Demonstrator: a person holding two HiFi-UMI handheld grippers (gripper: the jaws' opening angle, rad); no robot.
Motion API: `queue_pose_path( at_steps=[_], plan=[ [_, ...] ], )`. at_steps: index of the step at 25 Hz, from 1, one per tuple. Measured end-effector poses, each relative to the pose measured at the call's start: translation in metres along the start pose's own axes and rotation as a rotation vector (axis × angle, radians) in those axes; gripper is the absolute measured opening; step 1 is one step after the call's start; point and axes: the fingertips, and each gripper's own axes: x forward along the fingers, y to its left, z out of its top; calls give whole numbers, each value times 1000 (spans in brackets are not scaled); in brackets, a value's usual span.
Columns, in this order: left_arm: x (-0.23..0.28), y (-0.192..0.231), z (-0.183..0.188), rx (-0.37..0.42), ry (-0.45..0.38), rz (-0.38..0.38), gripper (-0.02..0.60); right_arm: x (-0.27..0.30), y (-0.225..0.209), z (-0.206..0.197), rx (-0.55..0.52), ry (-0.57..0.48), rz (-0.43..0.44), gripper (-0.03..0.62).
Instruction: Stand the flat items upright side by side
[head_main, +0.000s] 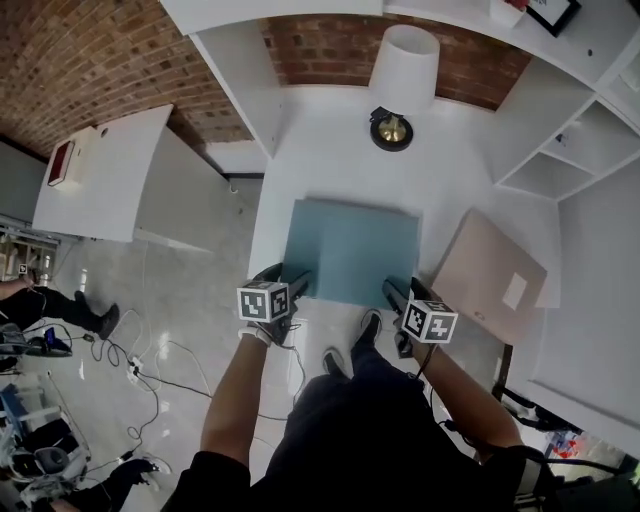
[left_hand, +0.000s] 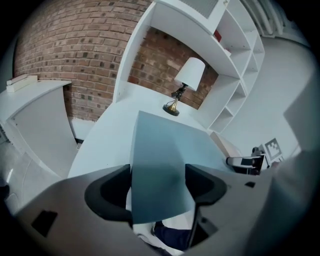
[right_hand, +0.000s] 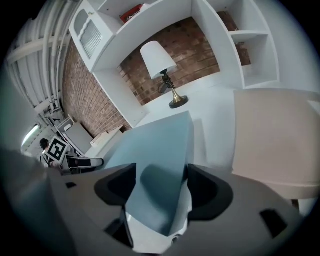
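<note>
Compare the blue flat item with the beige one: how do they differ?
The blue item is plain; the beige item carries a white label. The blue item lies square to the desk edge; the beige item sits angled. The left hand-held gripper and the right hand-held gripper straddle the blue item's near edge; neither nears the beige item. Both lie flat.

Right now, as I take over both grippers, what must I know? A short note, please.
Left gripper: open, jaws around the near left corner of the blue flat item, not clamped.
Right gripper: open, around its near right corner.
The blue item lies flat on the white desk; the beige flat item lies flat to its right.
Done: nothing upright yet.
To do: stand both upright, side by side.
</note>
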Motion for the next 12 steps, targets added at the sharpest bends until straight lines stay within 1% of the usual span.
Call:
queue_pose_path(
  at_steps=[2, 5, 9, 12],
  plan=[
    [3, 2, -3, 27, 28, 21, 318, 2, -1, 0, -20, 13, -4, 313],
    [-1, 6, 1, 41, 41, 66, 318, 6, 2, 2, -42, 32, 13, 299],
    [-20, 10, 17, 64, 26, 111, 318, 11, 16, 10, -54, 38, 54, 294],
    [-38, 16, 42, 98, 3, 146, 318, 15, 31, 25, -32, 16, 83, 287]
  ],
)
